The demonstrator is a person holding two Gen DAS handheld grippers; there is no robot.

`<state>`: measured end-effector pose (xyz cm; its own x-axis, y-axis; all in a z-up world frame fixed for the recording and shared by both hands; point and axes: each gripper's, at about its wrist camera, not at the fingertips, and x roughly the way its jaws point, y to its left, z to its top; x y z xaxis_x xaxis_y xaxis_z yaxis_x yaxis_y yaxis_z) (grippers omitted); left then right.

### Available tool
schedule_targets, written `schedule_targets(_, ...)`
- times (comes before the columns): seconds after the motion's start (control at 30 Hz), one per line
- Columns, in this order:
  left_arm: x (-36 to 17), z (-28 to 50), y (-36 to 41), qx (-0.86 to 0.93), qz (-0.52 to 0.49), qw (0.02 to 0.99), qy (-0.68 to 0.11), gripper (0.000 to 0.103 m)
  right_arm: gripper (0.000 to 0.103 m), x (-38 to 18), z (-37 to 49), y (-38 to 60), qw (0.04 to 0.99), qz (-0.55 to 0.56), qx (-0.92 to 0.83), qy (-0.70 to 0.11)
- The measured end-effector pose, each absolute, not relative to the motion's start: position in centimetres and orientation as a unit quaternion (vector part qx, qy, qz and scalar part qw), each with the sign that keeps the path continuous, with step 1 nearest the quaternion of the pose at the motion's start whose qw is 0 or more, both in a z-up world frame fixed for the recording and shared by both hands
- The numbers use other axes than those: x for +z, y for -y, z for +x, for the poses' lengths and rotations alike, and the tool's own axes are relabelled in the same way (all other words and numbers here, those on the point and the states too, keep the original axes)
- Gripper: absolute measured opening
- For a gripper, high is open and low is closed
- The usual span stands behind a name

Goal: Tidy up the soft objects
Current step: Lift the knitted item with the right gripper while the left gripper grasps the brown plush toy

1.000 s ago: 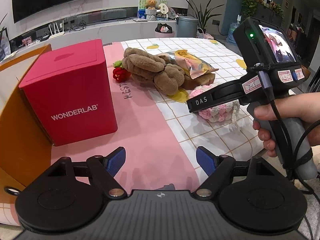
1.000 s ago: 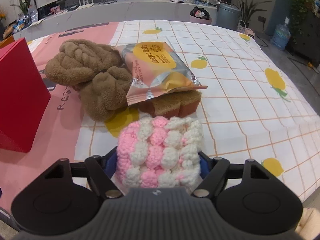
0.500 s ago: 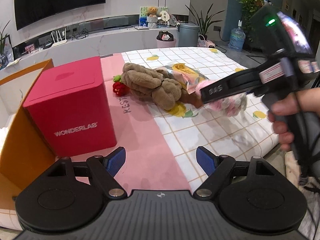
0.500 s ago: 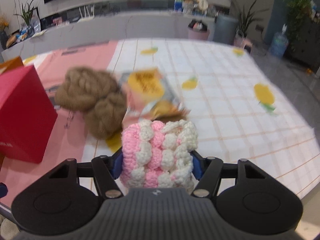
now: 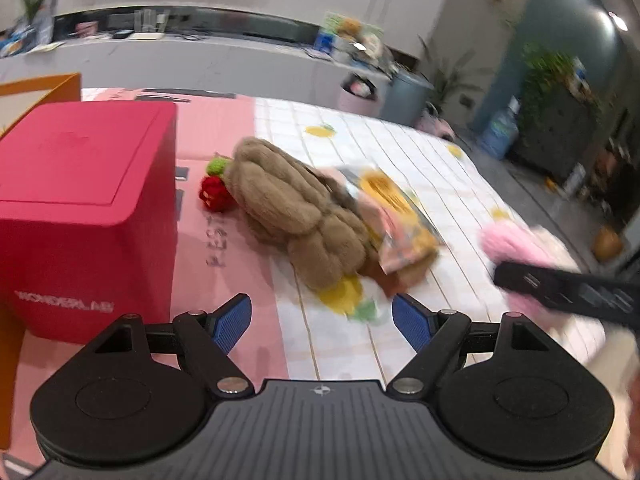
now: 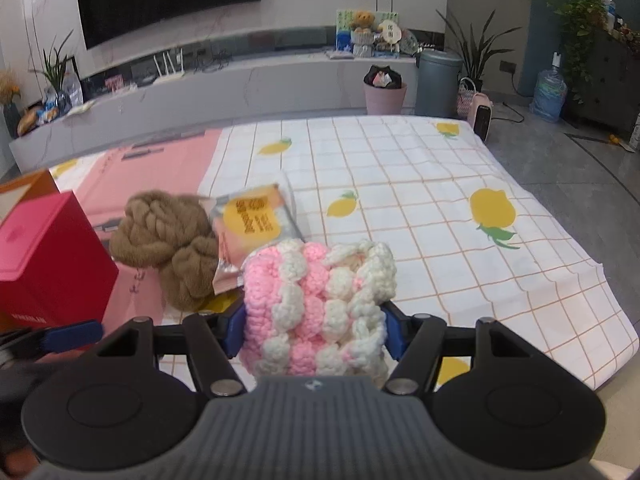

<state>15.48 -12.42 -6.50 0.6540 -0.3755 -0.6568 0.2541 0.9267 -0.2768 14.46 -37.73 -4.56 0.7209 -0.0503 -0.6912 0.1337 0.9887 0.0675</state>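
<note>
Currently, right hand-held gripper (image 6: 313,326) grips pink/white crochet piece (image 6: 318,306), lifted off surface (image 6: 440,240) nr its front edge. Left hand-held gripper (image 5: 322,320) spread, holding nothing. Brown plush (image 5: 296,216), snack pkt (image 5: 394,208), red crochet berry (image 5: 216,194) unsorted mid-surface; est. most work left.

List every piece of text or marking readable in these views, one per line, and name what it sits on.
"WONDERLAB": white print on the front of the red box, smeared by motion but legible.
Pink band of the tablecloth: grey letters beside the brown plush, too blurred to read.
Snack packet: dark print on its yellow circle, too small to read.
Black arm of the right tongs: markings, blurred.
Nothing else readable.
</note>
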Motion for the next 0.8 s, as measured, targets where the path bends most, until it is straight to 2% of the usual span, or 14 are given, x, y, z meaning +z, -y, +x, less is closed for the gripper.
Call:
schedule_targets(0.33, -8.2, 20.2, 14.3, -0.141, -0.131, 0.912, -0.363, 0.094, 0.064, -4.0, 13.7, 39.2, 0.933, 0.109, -0.069, -0.336)
schedule_targets(0.5, -9.3, 21.7, 14.3, -0.108, -0.151, 0.912, -0.367, 0.093, 0.064, -4.7, 14.3, 38.8, 0.930, 0.082, -0.077, -0.349)
schedule_targets(0.57, -9.9, 21.8, 13.9, -0.112, -0.168, 0.907, -0.370, 0.084, 0.064, -4.9, 14.5, 38.6, 0.929, 0.075, -0.072, -0.354)
schedule_targets(0.6, -10.0, 21.7, 13.7, -0.125, -0.180, 0.903, -0.369, 0.066, 0.065, -5.0, 14.6, 38.5, 0.929, 0.076, -0.071, -0.355)
schedule_targets(0.63, -10.2, 21.5, 13.3, -0.142, -0.192, 0.897, -0.373, 0.052, 0.065, -5.0, 14.6, 38.5, 0.929, 0.076, -0.069, -0.356)
schedule_targets(0.8, -9.6, 18.9, 12.0, -0.148, -0.153, 0.899, -0.383, 0.044, 0.065, -5.3, 14.7, 38.1, 0.928, 0.065, -0.062, -0.362)
